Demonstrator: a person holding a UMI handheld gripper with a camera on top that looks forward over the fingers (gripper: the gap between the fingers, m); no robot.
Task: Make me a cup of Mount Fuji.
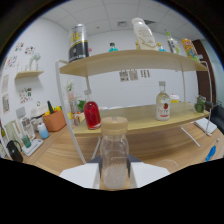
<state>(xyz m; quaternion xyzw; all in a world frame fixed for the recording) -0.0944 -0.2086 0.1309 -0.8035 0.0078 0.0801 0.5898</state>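
I see a clear bottle [114, 152] with a tan cap standing upright between the fingers of my tool [114, 172]; the white fingers sit close at both its sides, but I cannot tell whether they press on it. Beyond it stands a two-tier wooden shelf [145, 57] on the tabletop [60, 147]. A red bottle [92, 114] and a pale-labelled bottle [162, 103] stand on the lower tier, with taller containers on top.
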